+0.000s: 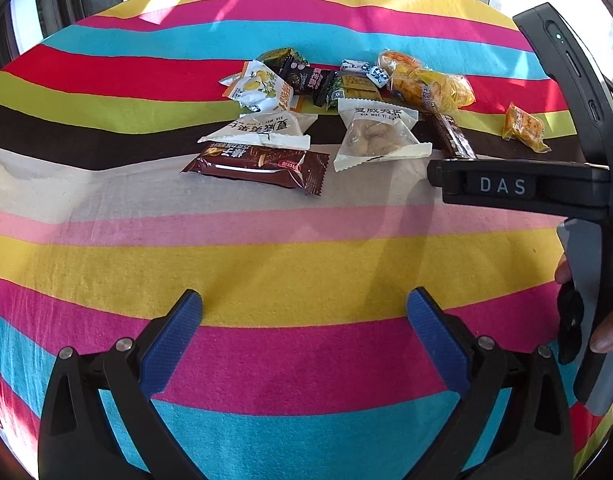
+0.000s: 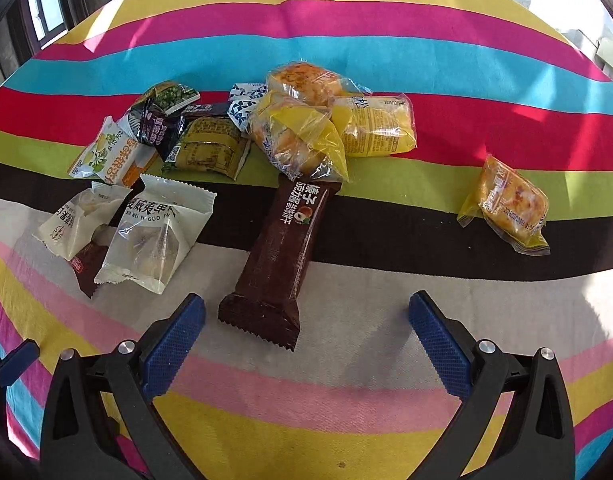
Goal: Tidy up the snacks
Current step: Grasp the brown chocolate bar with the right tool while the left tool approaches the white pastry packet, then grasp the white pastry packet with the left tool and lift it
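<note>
A heap of wrapped snacks lies on a striped cloth (image 2: 346, 420). In the right wrist view a long brown bar (image 2: 278, 256) points toward my open, empty right gripper (image 2: 306, 320), its near end just ahead of the fingertips. Yellow cake packs (image 2: 302, 136) lie behind it, two white nut packs (image 2: 154, 236) at the left, and a lone orange pack (image 2: 510, 208) apart at the right. My left gripper (image 1: 304, 312) is open and empty, well short of a brown wafer pack (image 1: 258, 166) and white packs (image 1: 380, 134). The right gripper's body (image 1: 506, 186) shows at the right of the left wrist view.
Small dark and green packets (image 2: 166, 120) and blue-white candies (image 2: 242, 100) lie at the back of the heap. The cloth (image 1: 266, 260) covers the whole surface. Windows and dark frames stand beyond the far edge. The left gripper's tip (image 2: 14, 360) shows at the lower left.
</note>
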